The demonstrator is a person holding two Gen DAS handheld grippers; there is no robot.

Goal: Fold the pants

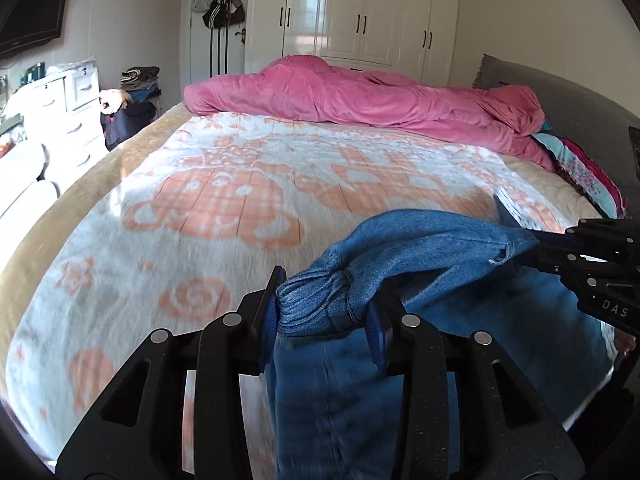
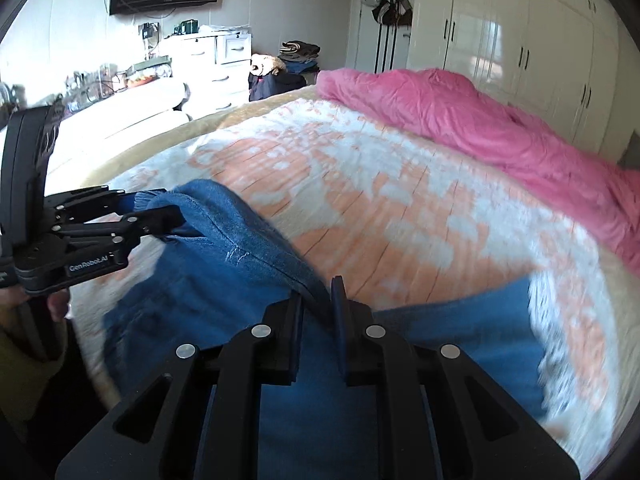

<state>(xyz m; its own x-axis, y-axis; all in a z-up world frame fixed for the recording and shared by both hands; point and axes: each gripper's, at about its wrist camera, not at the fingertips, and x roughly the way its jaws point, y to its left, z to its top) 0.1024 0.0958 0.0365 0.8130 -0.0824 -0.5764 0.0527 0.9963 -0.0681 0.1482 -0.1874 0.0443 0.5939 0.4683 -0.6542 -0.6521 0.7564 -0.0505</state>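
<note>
A: Status on the left tool (image 1: 324, 316)?

B: We have it clamped on a bunched wad of the jeans (image 1: 404, 248), blue pads pressing the denim from both sides. The rest of the cloth hangs straight down below our fingers.

A: And the right tool (image 2: 316, 312)?

B: Pinched nearly closed on a thin edge of the jeans (image 2: 224, 248). From the right wrist view the edge runs up and to the left from our fingertips to the left tool (image 2: 160, 216), which grips the far end of it.

A: So the jeans are strung between the two?

B: Yes. In the left wrist view the right tool (image 1: 532, 252) sits just to the right and slightly ahead, with the denim rising in a hump between the two grips. More denim spreads to the right of the right tool, low over the bed; the frame is too blurred to tell whether it touches.

A: What's ahead of us?

B: The bed (image 1: 192, 216), covered in a white and orange blanket, lies in front of both tools. A pink duvet (image 1: 360, 96) is heaped along its far side, well apart from the jeans. White wardrobe (image 1: 360, 12) behind that.
</note>
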